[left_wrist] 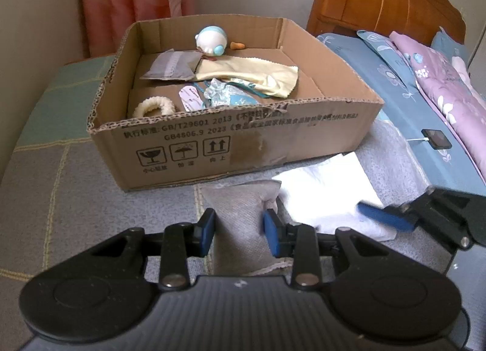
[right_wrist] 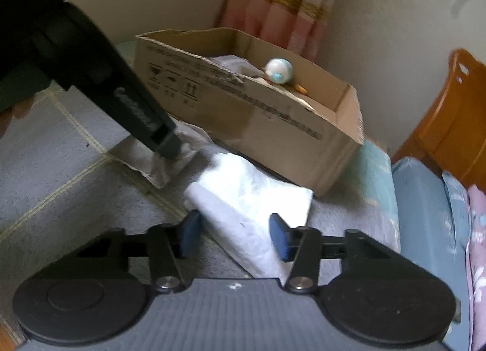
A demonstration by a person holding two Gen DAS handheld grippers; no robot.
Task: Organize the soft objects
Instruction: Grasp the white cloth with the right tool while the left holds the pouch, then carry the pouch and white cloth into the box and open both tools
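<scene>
Left wrist view: left gripper (left_wrist: 240, 234) low over the grey checked blanket (left_wrist: 76, 199), blue pads (left_wrist: 207, 231) spread wide on either side of a small grey pillow-like pouch (left_wrist: 243, 214) lying on the blanket just in front of the cardboard box (left_wrist: 243, 141); pads look close to the pouch sides, can't tell if touching. White folded cloth (left_wrist: 328, 190) lies just right of the pouch, edge against it. Right gripper (left_wrist: 391, 218) comes in from the right over the white cloth, blurred. Box holds a white-and-blue round plush (left_wrist: 211, 41), second grey pouch (left_wrist: 173, 67), yellow cloth (left_wrist: 252, 74), cream ring (left_wrist: 155, 106), blue patterned fabric (left_wrist: 224, 95). Bed with blue and purple bedding (left_wrist: 425, 83) to the right.

Right wrist view: right gripper (right_wrist: 235, 234) fingers wide apart, holding nothing, straddling the near end of the white folded cloth (right_wrist: 252, 199). Left gripper (right_wrist: 165, 146) tip is down at the grey pouch (right_wrist: 158, 165), beside the box (right_wrist: 273, 138)
</scene>
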